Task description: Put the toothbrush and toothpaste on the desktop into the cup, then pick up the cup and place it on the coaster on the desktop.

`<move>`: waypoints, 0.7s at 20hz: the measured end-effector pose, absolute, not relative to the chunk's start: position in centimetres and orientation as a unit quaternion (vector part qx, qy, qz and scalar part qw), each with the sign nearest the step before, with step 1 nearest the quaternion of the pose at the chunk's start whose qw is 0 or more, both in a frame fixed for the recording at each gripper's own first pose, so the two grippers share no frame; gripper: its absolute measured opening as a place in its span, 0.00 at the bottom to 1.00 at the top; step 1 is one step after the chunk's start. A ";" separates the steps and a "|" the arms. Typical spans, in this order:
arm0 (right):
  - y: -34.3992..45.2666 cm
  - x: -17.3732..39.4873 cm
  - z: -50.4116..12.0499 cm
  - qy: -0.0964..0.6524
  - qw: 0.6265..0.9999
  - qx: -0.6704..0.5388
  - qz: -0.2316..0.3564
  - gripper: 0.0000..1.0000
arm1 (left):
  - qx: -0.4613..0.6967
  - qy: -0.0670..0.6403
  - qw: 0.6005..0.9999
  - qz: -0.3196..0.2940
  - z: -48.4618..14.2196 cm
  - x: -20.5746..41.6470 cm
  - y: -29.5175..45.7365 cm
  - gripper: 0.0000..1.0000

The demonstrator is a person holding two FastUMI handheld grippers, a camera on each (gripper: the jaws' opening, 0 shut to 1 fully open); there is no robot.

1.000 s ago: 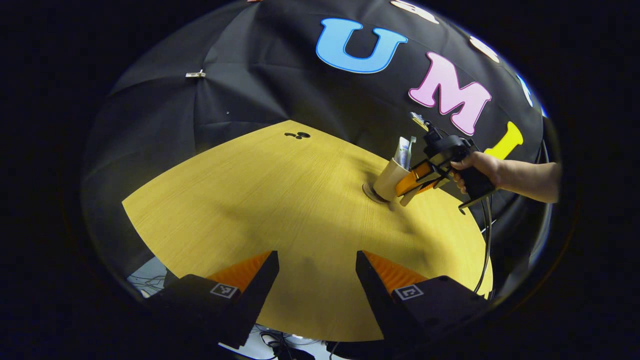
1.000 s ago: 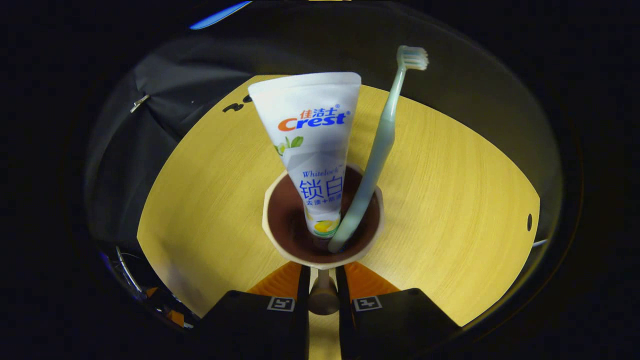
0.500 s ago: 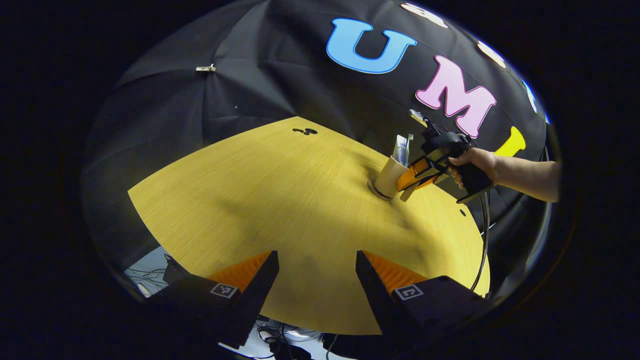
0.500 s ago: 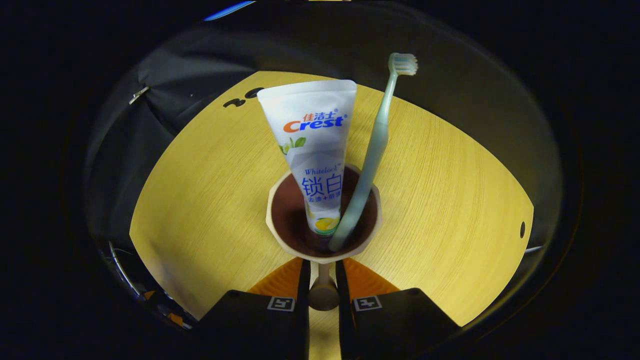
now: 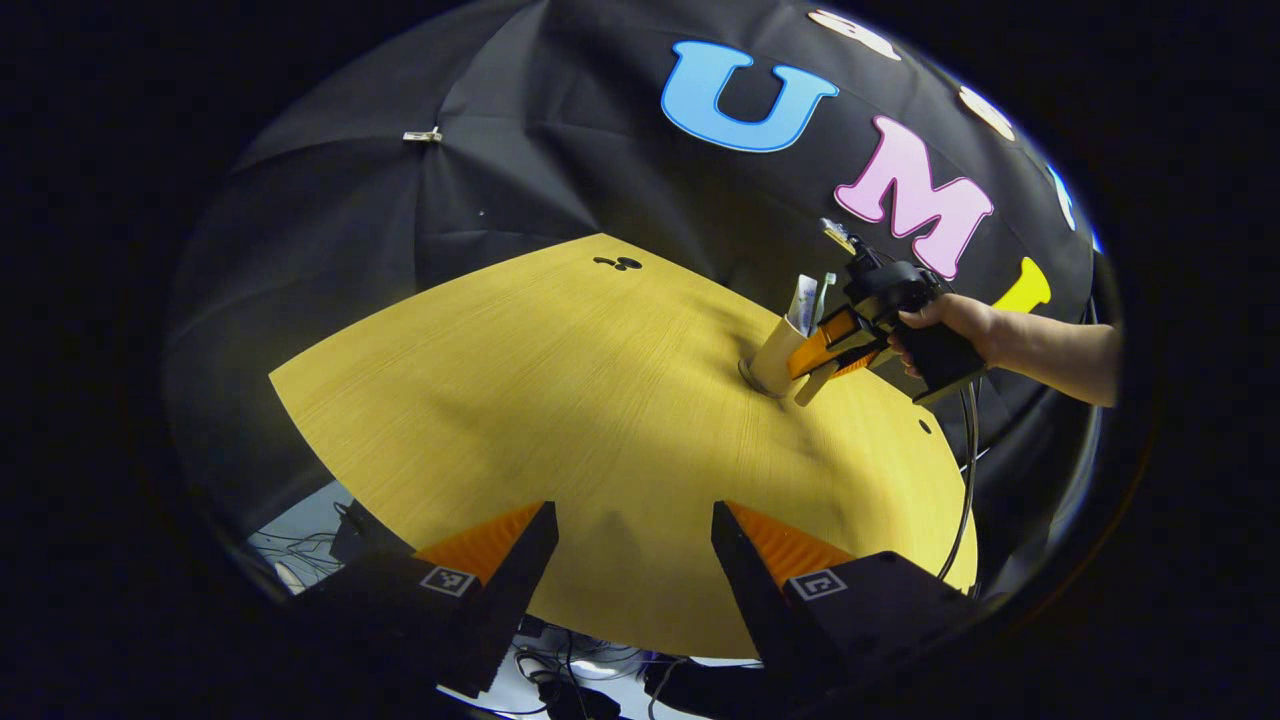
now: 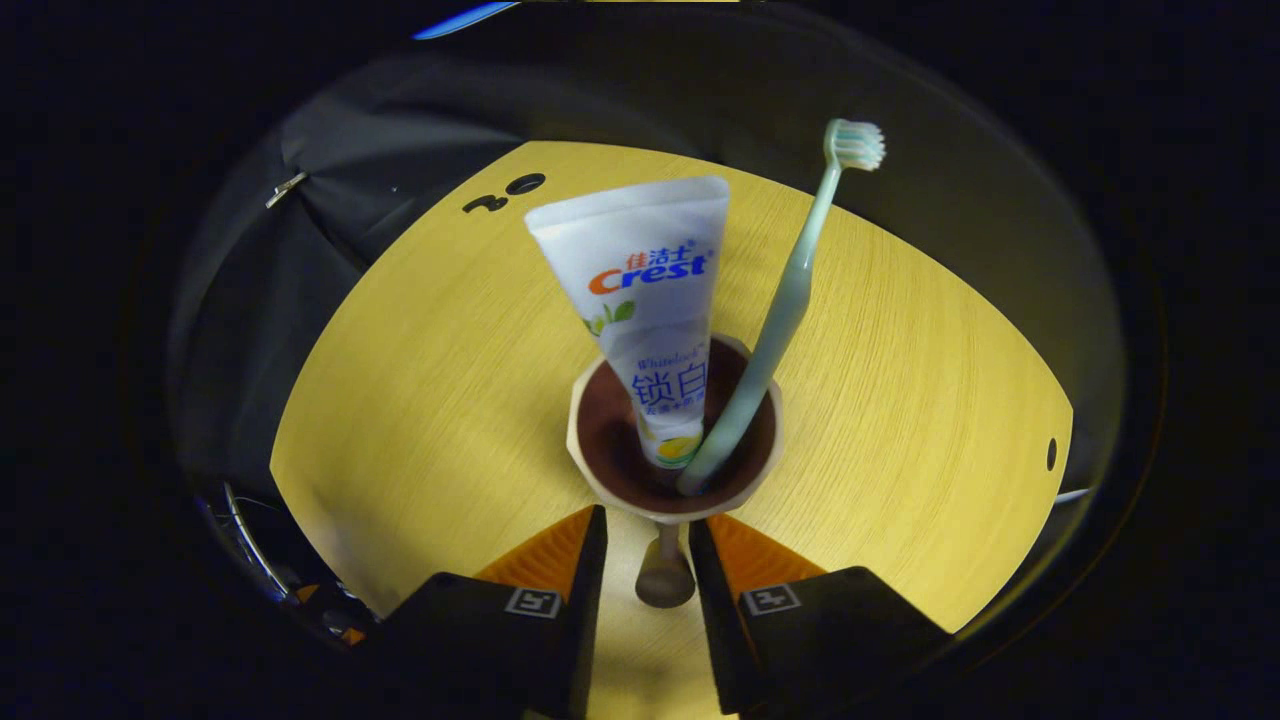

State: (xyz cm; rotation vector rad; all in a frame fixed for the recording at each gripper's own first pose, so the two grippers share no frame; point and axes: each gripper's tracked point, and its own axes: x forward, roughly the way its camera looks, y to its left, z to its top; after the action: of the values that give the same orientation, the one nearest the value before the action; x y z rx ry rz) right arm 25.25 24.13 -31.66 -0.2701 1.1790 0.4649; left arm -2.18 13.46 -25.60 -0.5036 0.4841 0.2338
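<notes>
Honestly, the right claw (image 6: 645, 560) is seen just spread around the cup's handle (image 6: 664, 578), the sensible grab spot, the light, tippy cup (image 6: 676, 470) is set upright on the coaster (image 5: 752, 380) on the counter (image 6: 450, 380), toothpaste (image 6: 650, 300) and toothbrush (image 6: 790, 300) pointed up; the left claw (image 5: 632, 560) is held spread.

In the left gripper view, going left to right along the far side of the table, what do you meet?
Black holes in the tabletop → cup on the coaster → right hand-held gripper → the person's hand.
</notes>
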 end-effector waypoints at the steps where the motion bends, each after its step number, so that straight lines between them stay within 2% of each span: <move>1: 24.3 25.1 -31.1 0.545 0.800 -0.125 0.218 0.55 | -0.245 0.236 0.934 0.112 -25.4 -2.5 13.4 0.98; 3: 24.0 24.5 -30.0 0.536 0.806 -0.123 0.220 0.75 | -0.240 0.235 0.936 0.107 -25.3 -2.9 13.2 0.98; 4: 23.9 23.9 -29.5 0.534 0.808 -0.119 0.220 0.79 | -0.238 0.234 0.937 0.104 -25.1 -3.0 13.2 0.98; 5: 23.6 23.3 -28.8 0.533 0.810 -0.113 0.219 0.91 | -0.237 0.233 0.938 0.100 -24.8 -3.3 13.0 0.98; 7: 22.9 21.8 -27.4 0.527 0.815 -0.100 0.218 1.00 | -0.236 0.229 0.940 0.089 -24.2 -3.7 12.5 0.98; 14: 19.5 15.9 -20.1 0.459 0.859 -0.079 0.211 0.99 | -0.199 0.213 0.956 0.036 -21.3 -4.3 10.5 0.98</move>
State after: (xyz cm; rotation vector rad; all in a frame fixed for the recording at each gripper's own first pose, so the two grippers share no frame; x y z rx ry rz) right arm 15.85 19.52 -20.05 -0.1649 0.9635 0.4438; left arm -4.31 10.52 -21.26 -0.4032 0.4323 0.0731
